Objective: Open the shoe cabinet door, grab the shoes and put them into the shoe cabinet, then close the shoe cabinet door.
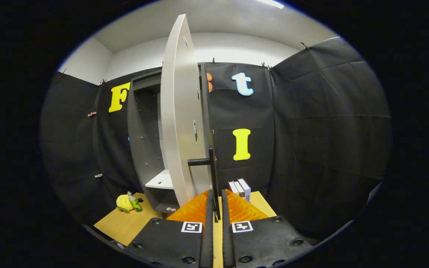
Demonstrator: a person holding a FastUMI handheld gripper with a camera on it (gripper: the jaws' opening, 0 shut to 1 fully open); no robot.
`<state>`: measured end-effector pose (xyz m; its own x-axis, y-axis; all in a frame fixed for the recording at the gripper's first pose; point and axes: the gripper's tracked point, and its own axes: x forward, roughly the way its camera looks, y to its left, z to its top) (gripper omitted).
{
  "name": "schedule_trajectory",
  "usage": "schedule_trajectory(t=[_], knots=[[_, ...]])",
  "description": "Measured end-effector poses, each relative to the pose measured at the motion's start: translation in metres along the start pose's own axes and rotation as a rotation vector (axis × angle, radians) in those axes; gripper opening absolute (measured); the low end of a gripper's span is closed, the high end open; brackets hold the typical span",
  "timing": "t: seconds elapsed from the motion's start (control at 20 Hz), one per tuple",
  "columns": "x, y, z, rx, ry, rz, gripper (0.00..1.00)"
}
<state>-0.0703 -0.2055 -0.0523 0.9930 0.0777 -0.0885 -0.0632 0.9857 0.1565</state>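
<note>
We see yellow toy (124, 202) and small green bottle (135, 203) on light wood table (119, 225). Next, dark shoe cabinet (142, 141), white shelf (161, 180) inside. White door (180, 111) stands open, edge toward us. Gripper (215, 209) fingers nearly closed around black door handle (212, 175); real squeeze, we cannot tell. Books (241, 188) stand just right. Black cloth walls, white ceiling above.

The open door (179, 111) hides most of the cabinet interior (147, 130). The handle's lower end (216, 208) disappears between the gripper (217, 203) fingers; contact cannot be judged.
</note>
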Motion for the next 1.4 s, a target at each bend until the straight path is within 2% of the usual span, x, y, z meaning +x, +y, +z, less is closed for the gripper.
schedule_trajectory(t=[0.05, 0.15, 0.2, 0.35, 0.5, 0.55, 0.65, 0.8, 1.4], knots=[[-0.009, 0.004, -0.001, 0.004, 0.006, 0.005, 0.15], [-0.022, 0.01, -0.004, 0.017, 0.011, 0.003, 0.3], [-0.029, 0.017, -0.006, 0.033, 0.01, 0.011, 0.34], [-0.044, 0.043, -0.029, 0.002, 0.048, 0.024, 0.73], [-0.053, 0.085, -0.056, -0.046, 0.107, 0.082, 0.8], [-0.051, 0.102, -0.069, -0.05, 0.13, 0.101, 0.91], [-0.041, 0.121, -0.096, -0.021, 0.182, 0.111, 1.0], [-0.031, 0.14, -0.152, 0.054, 0.294, 0.126, 1.0], [0.02, 0.166, -0.376, 0.029, 0.674, 0.082, 0.99]])
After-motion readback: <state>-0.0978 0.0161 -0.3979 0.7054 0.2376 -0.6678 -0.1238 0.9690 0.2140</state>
